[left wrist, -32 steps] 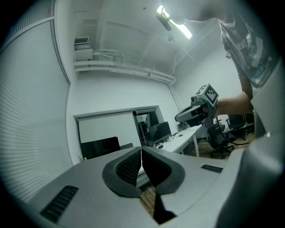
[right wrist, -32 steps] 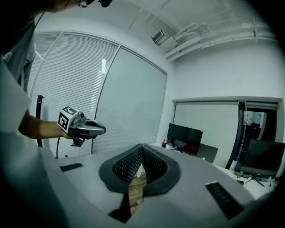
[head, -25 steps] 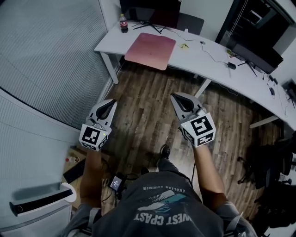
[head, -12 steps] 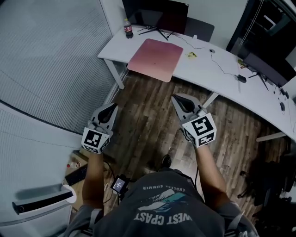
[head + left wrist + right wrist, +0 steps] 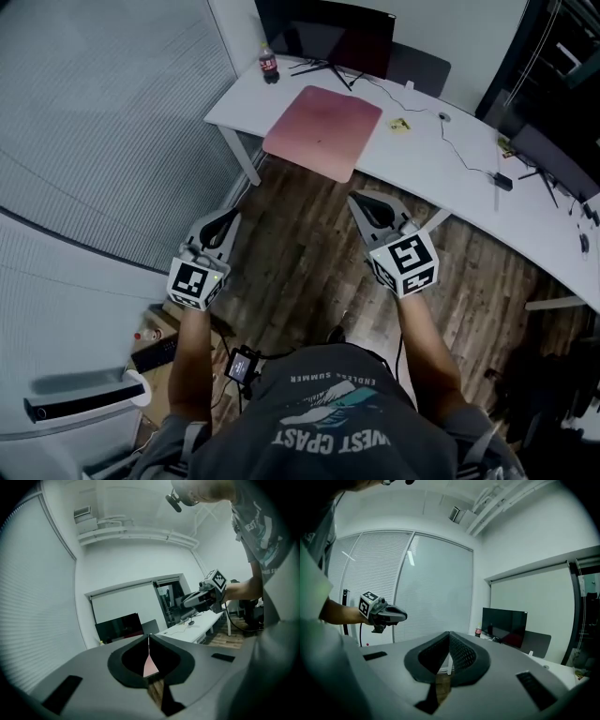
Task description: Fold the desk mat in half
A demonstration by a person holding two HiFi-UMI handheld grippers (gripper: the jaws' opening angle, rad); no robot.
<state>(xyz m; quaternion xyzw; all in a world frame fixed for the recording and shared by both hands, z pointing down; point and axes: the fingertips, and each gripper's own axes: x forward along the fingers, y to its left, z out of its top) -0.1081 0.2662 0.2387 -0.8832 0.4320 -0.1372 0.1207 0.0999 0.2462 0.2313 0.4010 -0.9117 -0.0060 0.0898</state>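
Head view high, steeply down, desk mat (image 5: 322,131) ahead; both gripper views level, same white desk (image 5: 427,164) distant.

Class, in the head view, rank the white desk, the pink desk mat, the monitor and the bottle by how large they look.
1. white desk
2. pink desk mat
3. monitor: close to the mat, farther off and cut by the top edge, so this order is unsure
4. bottle
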